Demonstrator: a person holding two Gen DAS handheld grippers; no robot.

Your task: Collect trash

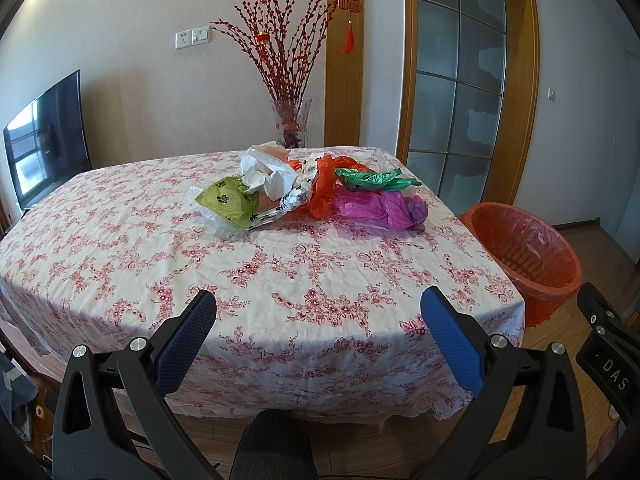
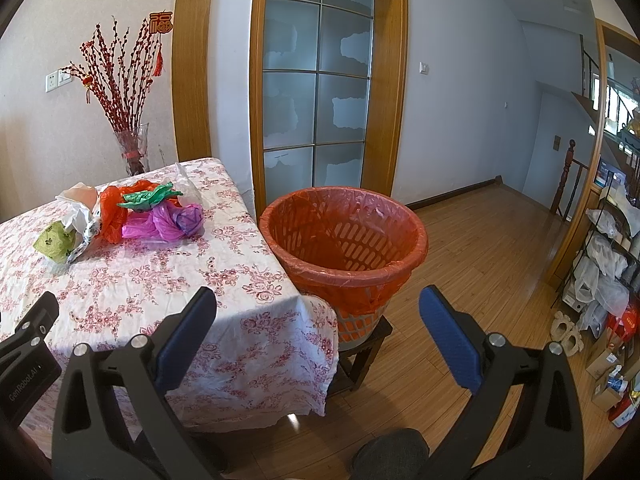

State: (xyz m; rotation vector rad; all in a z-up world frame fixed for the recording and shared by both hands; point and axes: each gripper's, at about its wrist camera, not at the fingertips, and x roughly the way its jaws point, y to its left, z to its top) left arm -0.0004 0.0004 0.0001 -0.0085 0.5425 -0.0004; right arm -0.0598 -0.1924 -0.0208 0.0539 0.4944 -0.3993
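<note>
Both grippers, left gripper and right gripper, wide open, empty; bin base half-hidden behind tablecloth.

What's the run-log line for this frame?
left tool open, empty | right tool open, empty | trash pile on table | bin empty

A table under a white cloth with a red flower print fills the lower middle of the left wrist view. Behind it, at upper centre, a glass vase holds red-budded branches. A dark television stands at the left edge, a white wall socket above it. A frosted glass door in a wooden frame fills the upper middle of the right wrist view. Cluttered shelves line its right edge, over a wooden floor.
</note>
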